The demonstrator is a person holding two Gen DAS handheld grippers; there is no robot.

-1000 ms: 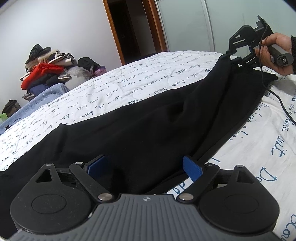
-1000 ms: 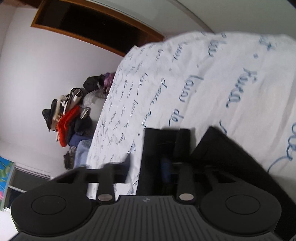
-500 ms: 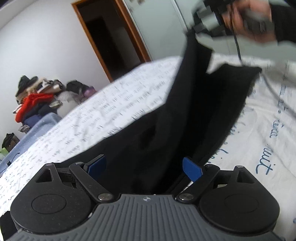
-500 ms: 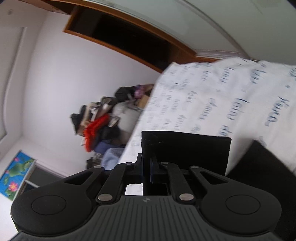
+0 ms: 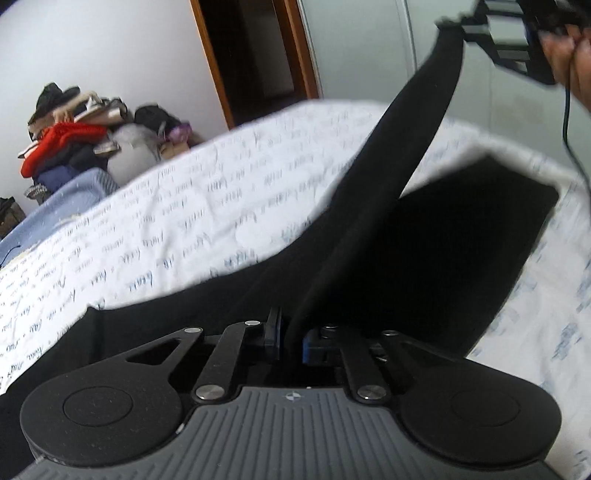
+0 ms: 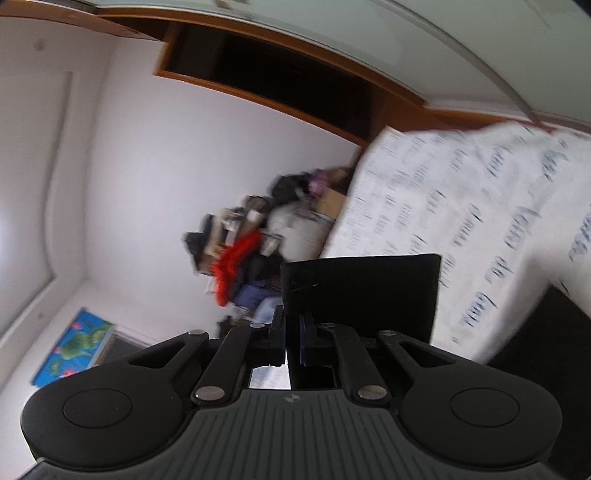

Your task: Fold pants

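Only the left wrist view takes in the whole garment: the black pants (image 5: 424, 266) lie spread over the bed (image 5: 192, 221) with its white cover of blue handwriting, and one edge rises in a taut band from the left tongs (image 5: 290, 341) at the bottom of the picture to the right tongs (image 5: 448, 25) at the top right, where a hand (image 5: 574, 55) grips the handle and a cable (image 5: 567, 122) hangs down. The left tongs are pressed together, pinching the cloth between their blue pads (image 5: 306, 345).

From the right wrist view the room is tipped on its side. It shows a bright blue and green picture (image 6: 72, 345) low on the wall, out of the other camera's sight, and both views catch the clothes pile (image 6: 243, 254) by the bed's far end. Here the right tongs (image 6: 293, 341) are shut tight on a flat end of the pants (image 6: 364, 291), which sticks up just past the fingertips, lifted clear of the bed (image 6: 480, 206).
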